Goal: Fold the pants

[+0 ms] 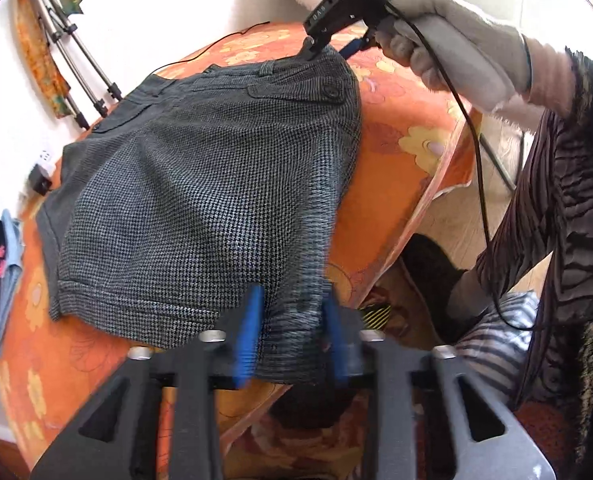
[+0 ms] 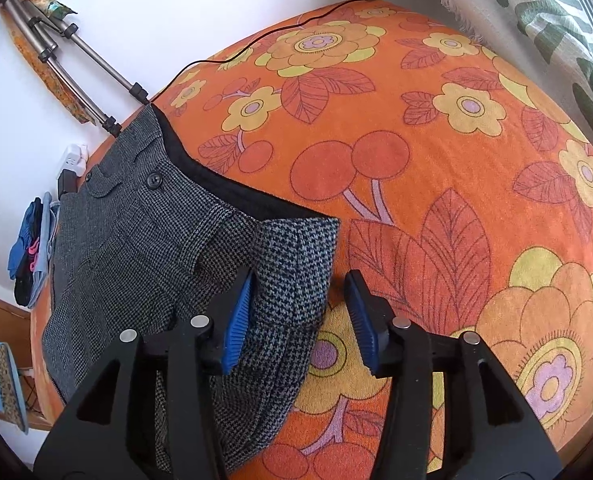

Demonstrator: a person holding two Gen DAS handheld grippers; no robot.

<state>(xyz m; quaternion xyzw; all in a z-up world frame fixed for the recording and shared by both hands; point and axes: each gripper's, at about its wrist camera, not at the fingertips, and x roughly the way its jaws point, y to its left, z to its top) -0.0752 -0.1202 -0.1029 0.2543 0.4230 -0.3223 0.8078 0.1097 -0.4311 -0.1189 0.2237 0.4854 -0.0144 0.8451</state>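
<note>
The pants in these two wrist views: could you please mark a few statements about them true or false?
1. The pants lie on an orange floral cover. True.
2. The pants are plain blue denim. False: they are a grey houndstooth weave.
3. The right hand-held gripper is clamped shut on the fabric. False: its blue fingers stand apart around a fold.
4. A tripod leans against the white wall. True.
5. The left hand-held gripper sits at the hem. True.

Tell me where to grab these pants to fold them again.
Grip the pants at the two near corners, waistband and hem, coming from the near edge of the table. They lie flat, halved, the corners overhanging between the right gripper and left gripper.
</note>
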